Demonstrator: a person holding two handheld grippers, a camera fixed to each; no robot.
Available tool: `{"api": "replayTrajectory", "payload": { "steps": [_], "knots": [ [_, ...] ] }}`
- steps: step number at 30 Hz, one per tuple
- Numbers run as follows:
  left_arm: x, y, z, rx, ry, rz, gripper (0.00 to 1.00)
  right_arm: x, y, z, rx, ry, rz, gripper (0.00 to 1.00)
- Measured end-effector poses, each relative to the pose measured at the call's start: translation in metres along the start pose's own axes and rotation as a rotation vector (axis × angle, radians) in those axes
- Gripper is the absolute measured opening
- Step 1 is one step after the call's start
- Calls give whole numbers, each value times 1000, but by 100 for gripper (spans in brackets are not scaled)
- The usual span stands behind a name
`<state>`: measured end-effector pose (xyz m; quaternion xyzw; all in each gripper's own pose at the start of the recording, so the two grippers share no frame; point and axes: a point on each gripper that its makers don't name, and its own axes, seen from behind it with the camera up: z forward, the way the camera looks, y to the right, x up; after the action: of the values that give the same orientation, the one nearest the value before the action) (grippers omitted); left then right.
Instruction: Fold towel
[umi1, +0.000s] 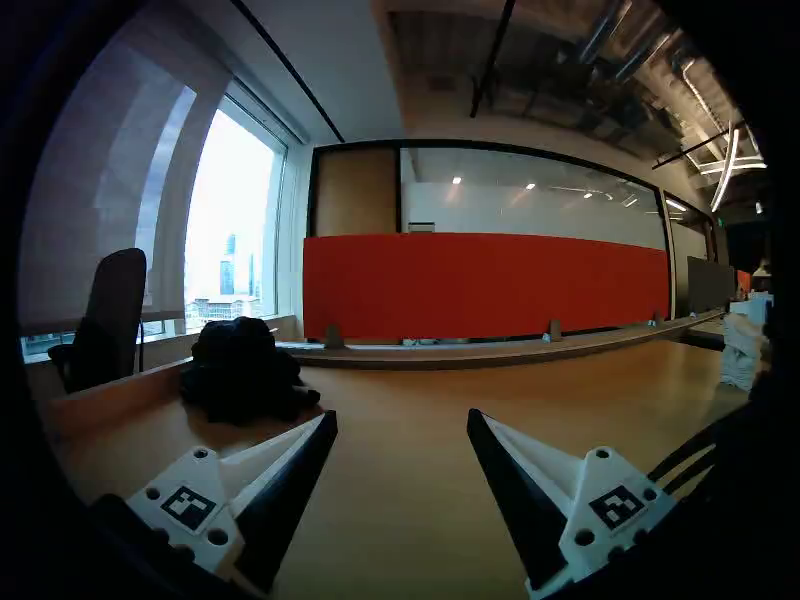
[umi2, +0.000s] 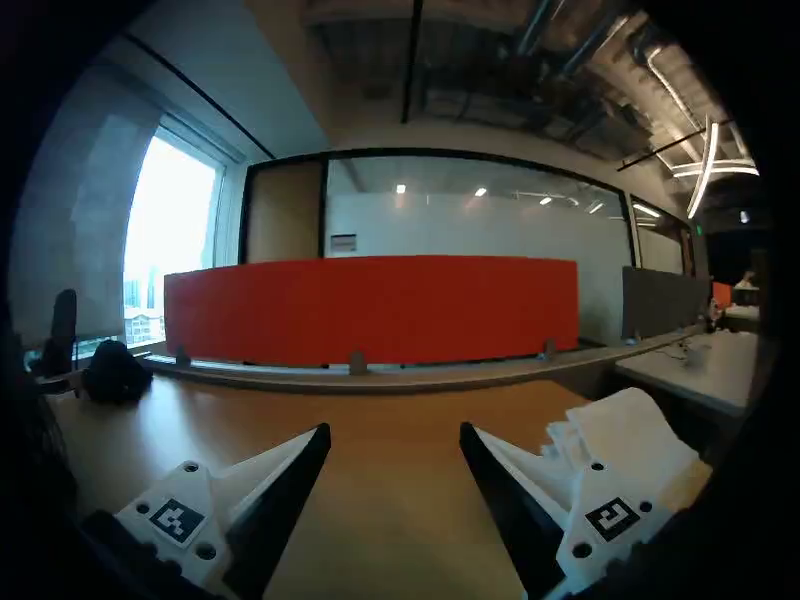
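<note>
A stack of folded white towels (umi2: 625, 425) lies on the wooden table (umi2: 400, 470) at the right, just past the right finger in the right gripper view; the same pile (umi1: 742, 350) shows at the far right edge in the left gripper view. My right gripper (umi2: 395, 432) is open, low over the table, with nothing between its fingers. My left gripper (umi1: 402, 418) is also open over bare wood. A crumpled black cloth heap (umi1: 242, 372) sits ahead-left of the left gripper and, farther off, the same heap (umi2: 115, 373) appears in the right gripper view.
A red divider panel (umi1: 480, 285) runs along the table's far edge. A black office chair (umi1: 105, 315) stands at the left by the window. Another desk (umi2: 715, 365) lies to the right beyond the towels.
</note>
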<state>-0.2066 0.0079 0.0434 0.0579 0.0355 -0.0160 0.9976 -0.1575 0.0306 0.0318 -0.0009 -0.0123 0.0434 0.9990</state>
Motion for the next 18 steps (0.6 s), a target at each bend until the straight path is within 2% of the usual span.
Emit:
{"api": "replayTrajectory", "payload": {
  "steps": [18],
  "knots": [
    [-1, 0, 1, 0, 1, 0, 97, -32, 4, 2, 0, 24, 18, 100]
  ]
}}
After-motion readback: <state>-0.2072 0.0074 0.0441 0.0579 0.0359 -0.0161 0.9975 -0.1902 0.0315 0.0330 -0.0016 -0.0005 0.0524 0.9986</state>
